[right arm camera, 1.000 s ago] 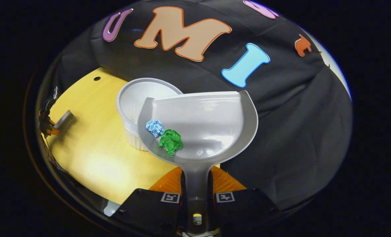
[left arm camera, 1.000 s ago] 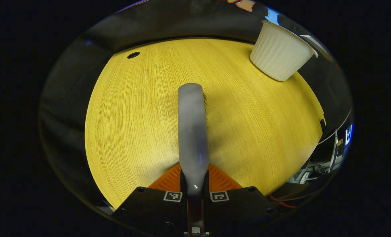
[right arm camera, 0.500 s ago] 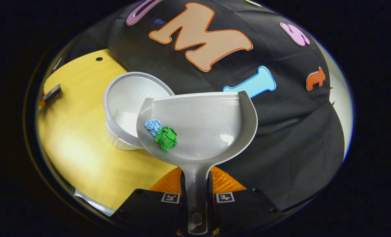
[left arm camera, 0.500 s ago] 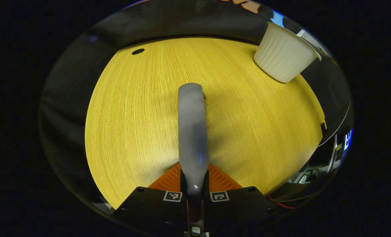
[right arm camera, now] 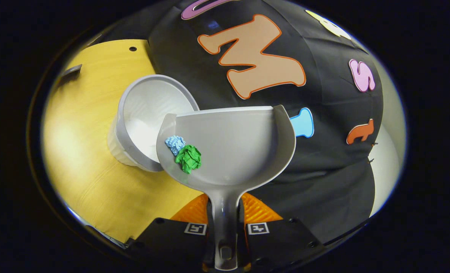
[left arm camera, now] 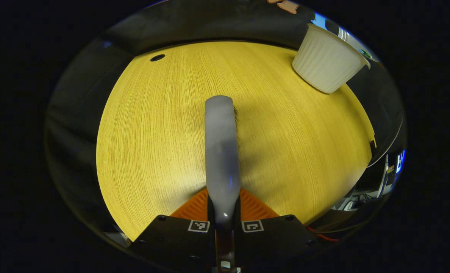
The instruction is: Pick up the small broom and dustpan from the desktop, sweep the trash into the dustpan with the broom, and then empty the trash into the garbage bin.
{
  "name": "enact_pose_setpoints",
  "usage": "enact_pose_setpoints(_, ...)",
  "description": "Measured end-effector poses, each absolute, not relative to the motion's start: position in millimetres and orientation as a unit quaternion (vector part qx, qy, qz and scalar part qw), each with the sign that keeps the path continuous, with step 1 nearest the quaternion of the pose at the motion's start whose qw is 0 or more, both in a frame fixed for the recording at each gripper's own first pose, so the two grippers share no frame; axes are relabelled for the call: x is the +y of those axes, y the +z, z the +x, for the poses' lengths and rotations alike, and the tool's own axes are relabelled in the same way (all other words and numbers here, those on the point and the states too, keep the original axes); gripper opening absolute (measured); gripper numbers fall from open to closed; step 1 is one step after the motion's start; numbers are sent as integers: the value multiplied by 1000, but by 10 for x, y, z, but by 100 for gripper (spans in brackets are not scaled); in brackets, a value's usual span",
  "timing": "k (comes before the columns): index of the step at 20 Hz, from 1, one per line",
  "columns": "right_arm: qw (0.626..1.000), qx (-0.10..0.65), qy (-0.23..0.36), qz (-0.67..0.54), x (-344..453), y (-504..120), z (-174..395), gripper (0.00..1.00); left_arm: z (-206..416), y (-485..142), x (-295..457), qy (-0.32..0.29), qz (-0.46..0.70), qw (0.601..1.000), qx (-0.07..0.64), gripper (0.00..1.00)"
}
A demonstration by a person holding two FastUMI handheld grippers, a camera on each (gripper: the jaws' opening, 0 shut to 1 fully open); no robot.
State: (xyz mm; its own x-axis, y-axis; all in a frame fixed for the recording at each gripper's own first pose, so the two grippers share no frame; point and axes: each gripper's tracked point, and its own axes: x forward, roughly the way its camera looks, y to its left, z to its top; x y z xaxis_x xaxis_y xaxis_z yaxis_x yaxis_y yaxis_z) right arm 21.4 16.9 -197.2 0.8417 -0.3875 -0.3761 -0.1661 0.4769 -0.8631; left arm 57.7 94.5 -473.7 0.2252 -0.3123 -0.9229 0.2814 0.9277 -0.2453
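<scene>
Right claw (right arm camera: 225, 212) pinching dustpan (right arm camera: 232, 148), now rolled further toward bin (right arm camera: 149, 113), paper scraps (right arm camera: 183, 153) sliding edgeward, dump imminent; left claw (left arm camera: 224, 212) pinching broom (left arm camera: 221, 151), idle over table (left arm camera: 153, 132).

bare desktop (left arm camera: 153, 132) lies open; garbage bin (left arm camera: 325, 62) crowds its far corner

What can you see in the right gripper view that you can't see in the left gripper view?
The right gripper view has the dustpan clamped in the right gripper, with a blue paper ball and a green paper ball in it, tipped beside the bin's open mouth. The left gripper view has the broom clamped in the left gripper, held over the desktop. Both show the white garbage bin and the yellow desktop.
</scene>
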Motion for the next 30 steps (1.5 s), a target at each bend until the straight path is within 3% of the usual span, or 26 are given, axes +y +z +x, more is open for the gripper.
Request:
enact_pose_setpoints(3, 790, 260, -67, -551, 101, -1981, 220, 21, 576, -4745, 947, -188, -11, 782, 594, 16)
enact_pose_setpoints(11, 743, 226, -53, -628, -142, -1889, 234, 29, 538, -4775, 970, -184, -8, 780, 598, 16)
enact_pose_setpoints(16, 724, 214, -55, -654, -174, -1875, 233, 21, 518, -4779, 980, -182, -8, 779, 600, 16)
enact_pose_setpoints(17, 727, 215, -56, -650, -183, -1871, 234, 25, 515, -4775, 983, -182, -7, 779, 600, 16)
enact_pose_setpoints(30, 875, 296, -75, -375, -103, -2036, -83, 25, 519, -4739, 1009, -197, 1, 777, 597, 16)
